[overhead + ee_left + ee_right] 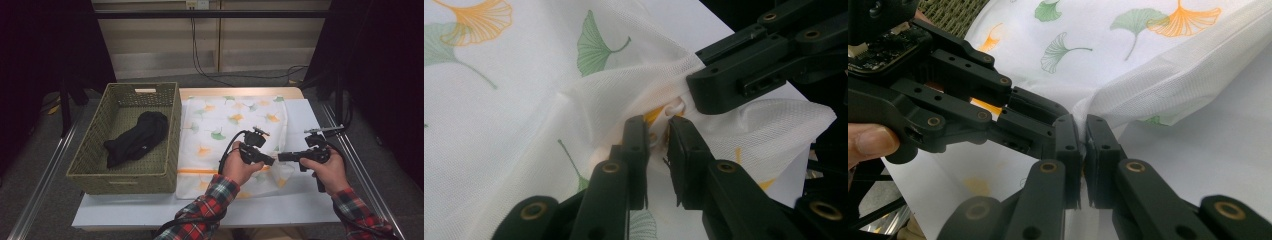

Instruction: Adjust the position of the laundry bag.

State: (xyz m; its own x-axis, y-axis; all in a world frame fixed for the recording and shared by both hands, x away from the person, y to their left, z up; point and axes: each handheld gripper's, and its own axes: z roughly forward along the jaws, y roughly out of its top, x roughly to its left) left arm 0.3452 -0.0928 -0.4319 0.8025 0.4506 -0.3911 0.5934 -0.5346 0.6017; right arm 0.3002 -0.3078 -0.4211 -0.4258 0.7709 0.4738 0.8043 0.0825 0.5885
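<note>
A white mesh bag (225,125) printed with green and orange ginkgo leaves lies flat on the table, its near right part pulled up. Both grippers meet at that raised edge. My left gripper (658,131) is shut on a bunched fold of the bag (524,125), beside a small white loop of fabric. My right gripper (1083,131) is shut on the same edge of the bag (1173,85), tip to tip with the left one. In the high view the left gripper (271,160) and the right gripper (281,157) point at each other, each in a hand with a plaid sleeve.
A green woven basket (125,175) stands at the left of the white table top (300,200), touching the bag's left edge. A black garment (137,137) lies inside it. Metal rails run along both sides of the table.
</note>
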